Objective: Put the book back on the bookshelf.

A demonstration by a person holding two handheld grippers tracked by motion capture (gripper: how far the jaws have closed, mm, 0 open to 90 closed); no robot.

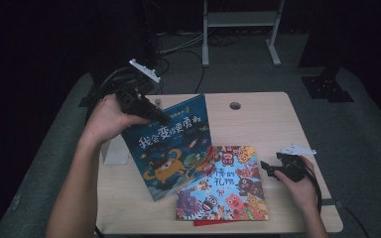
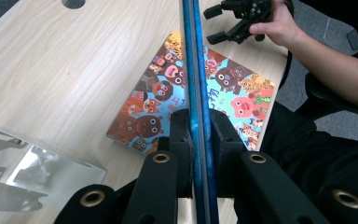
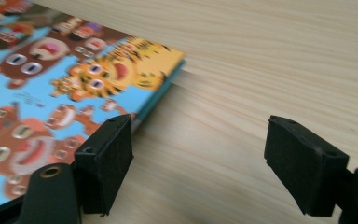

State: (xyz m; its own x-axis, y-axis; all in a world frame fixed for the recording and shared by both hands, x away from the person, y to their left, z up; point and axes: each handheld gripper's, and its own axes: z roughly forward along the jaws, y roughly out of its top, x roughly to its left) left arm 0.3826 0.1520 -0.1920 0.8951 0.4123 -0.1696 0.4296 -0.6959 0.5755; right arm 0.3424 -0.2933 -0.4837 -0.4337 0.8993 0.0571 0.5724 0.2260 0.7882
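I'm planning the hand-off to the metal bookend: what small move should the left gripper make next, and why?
Probably carry the blue picture book toward the clear metal bookend: the left gripper is clamped on its edge and holds it tilted, its lower corner by the colourful animal book.

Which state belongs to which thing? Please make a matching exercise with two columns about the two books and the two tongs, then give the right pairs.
Things:
1. blue book
2. animal book
3. left tongs
4. right tongs

States:
A. lies flat on the table
B. open, with only bare table between the jaws
C. lifted, standing on its edge
D. clamped on a book's edge

Pairs: 1-C, 2-A, 3-D, 4-B
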